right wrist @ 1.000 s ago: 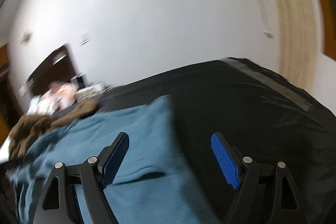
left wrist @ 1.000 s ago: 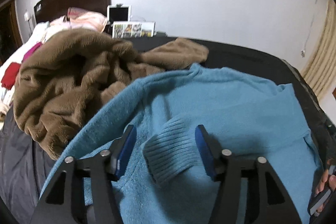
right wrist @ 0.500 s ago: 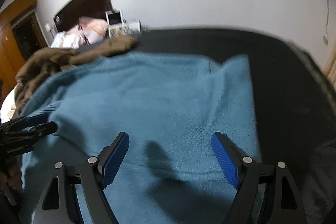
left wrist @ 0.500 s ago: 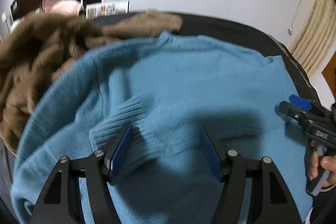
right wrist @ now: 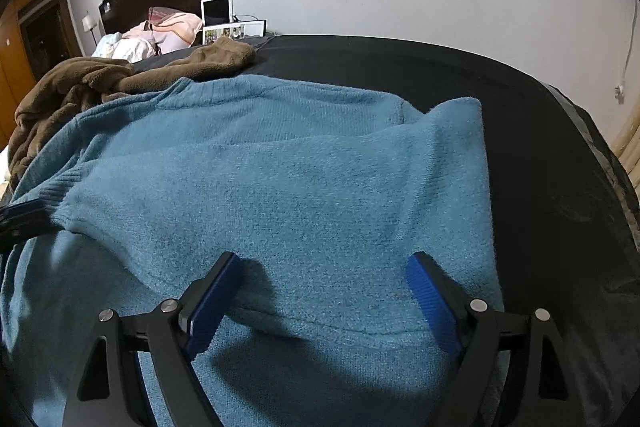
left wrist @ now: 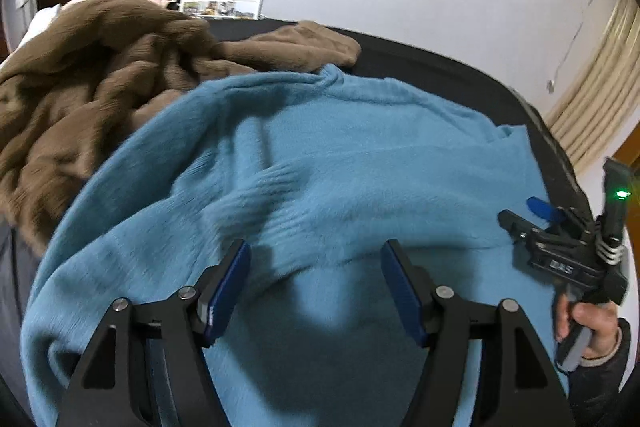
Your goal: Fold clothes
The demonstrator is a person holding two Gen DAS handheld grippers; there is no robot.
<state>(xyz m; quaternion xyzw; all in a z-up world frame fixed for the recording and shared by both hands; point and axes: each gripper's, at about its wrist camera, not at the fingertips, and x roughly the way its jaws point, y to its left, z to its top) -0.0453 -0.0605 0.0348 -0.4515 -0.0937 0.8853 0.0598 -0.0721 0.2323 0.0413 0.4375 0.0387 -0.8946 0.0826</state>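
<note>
Sweater (right wrist: 280,187), blue and fuzzy, lies spread on the dark surface (right wrist: 540,147), one sleeve folded across its body with the ribbed cuff (left wrist: 272,187) near the middle. Left tool (left wrist: 316,283) hovers over the sleeve, its fingers spread and gripping nothing. Right tool (right wrist: 320,291) hangs above the sweater's lower right part, fingers also spread wide. A brown fleece garment (left wrist: 100,67) lies crumpled beside the sweater's collar, touching it.
</note>
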